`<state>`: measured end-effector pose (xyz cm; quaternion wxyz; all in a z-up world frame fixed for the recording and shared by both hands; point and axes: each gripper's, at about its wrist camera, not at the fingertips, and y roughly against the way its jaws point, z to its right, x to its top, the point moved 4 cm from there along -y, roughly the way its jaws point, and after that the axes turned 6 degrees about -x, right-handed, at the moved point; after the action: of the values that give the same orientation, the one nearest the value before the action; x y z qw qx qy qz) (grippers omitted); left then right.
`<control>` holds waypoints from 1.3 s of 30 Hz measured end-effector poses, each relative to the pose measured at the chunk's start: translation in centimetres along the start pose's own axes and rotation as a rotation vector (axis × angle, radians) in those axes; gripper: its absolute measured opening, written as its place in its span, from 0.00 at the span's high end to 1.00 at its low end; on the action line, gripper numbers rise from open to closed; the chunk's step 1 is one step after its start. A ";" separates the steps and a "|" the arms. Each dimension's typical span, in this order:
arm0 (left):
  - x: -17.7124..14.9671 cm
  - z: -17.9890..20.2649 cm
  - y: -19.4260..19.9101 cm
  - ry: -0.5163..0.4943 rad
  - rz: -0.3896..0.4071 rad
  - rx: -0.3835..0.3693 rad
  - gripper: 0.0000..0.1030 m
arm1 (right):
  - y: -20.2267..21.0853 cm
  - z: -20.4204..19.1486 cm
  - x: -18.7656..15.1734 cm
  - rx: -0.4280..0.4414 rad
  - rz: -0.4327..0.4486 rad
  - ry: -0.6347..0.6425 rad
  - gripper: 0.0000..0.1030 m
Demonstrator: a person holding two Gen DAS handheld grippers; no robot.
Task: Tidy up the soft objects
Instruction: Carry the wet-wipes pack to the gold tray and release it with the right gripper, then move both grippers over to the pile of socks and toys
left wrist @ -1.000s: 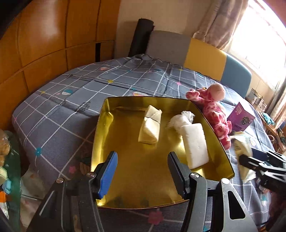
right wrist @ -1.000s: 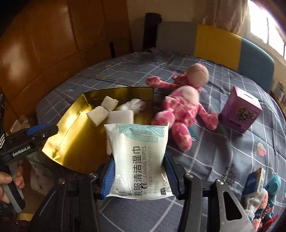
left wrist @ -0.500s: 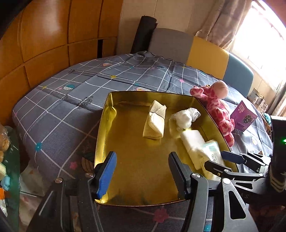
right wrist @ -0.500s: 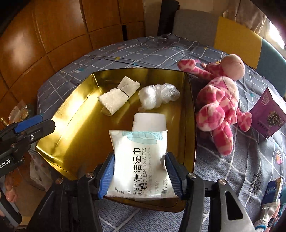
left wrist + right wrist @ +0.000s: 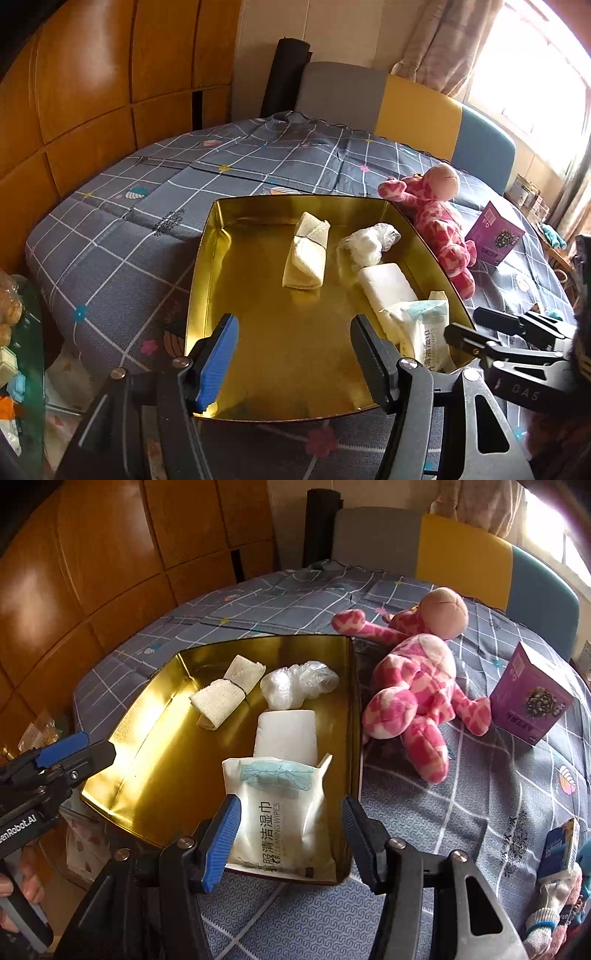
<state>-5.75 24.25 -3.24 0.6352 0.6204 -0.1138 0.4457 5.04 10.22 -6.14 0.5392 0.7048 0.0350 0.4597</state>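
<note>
1. The right gripper (image 5: 288, 834) stood with its jaws spread, clear of both sides of the pack of cleaning wipes (image 5: 279, 819), which lay released in the near right corner of the gold tray (image 5: 147, 760). The pack leaned partly on the white foam block (image 5: 286, 734) behind it, so it could have slid or tipped if a finger caught its crimped edge as the gripper pulled away.
2. The right gripper's fingers straddled the tray's near rim. A careless withdrawal risked hooking that thin metal wall and dragging the tray across the quilted bedcover (image 5: 461, 812), a soft surface on which the tray probably sat unsteadily.
3. The left gripper (image 5: 291, 354) hung over the tray's near edge, jaws spread and gripping nothing. It was close to the right gripper's fingers in the left wrist view, so a sideways move by either hand could have made them collide.
4. The pink plush toy (image 5: 417, 679) lay on the bedcover just beside the tray's right wall, not yet inside. The free floor lay mostly on the tray's left, so dropping the bulky toy on the right side could have crushed the plastic-wrapped bundle (image 5: 295, 683) or pushed the rolled cloth (image 5: 225, 694) aside.
5. The purple box (image 5: 528, 694) touched the toy's leg and might have toppled when the toy was lifted.
</note>
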 end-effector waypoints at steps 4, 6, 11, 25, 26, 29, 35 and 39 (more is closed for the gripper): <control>0.0 0.6 0.2 -0.016 0.000 -0.009 0.38 | 1.3 0.8 -0.4 -0.018 0.025 -0.023 0.45; -0.1 1.1 0.2 -0.029 0.000 -0.016 0.38 | 1.8 1.3 -0.6 -0.024 0.032 -0.039 0.45; -0.2 2.2 0.2 -0.060 -0.003 -0.031 0.38 | 2.8 2.8 -1.1 -0.044 0.045 -0.075 0.45; 0.3 6.7 0.1 -0.171 -0.005 -0.088 0.38 | 6.2 8.9 -3.7 -0.159 0.084 -0.173 0.45; 0.3 7.1 0.1 -0.178 -0.005 -0.094 0.38 | 6.5 9.6 -4.0 -0.173 0.085 -0.183 0.45; 0.5 8.4 -0.1 -0.210 -0.006 -0.115 0.38 | 7.7 12.1 -5.2 -0.216 0.085 -0.222 0.45; 0.5 11.4 -0.6 -0.269 -0.020 -0.161 0.38 | 10.2 17.4 -7.7 -0.310 0.081 -0.321 0.45; 0.3 13.2 -1.0 -0.313 -0.031 -0.185 0.38 | 11.9 20.6 -9.7 -0.366 0.081 -0.392 0.45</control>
<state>0.51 12.78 -0.99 0.6708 0.6228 -0.2422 0.3217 8.31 -14.99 -2.57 0.6354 0.6720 -0.1821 0.3341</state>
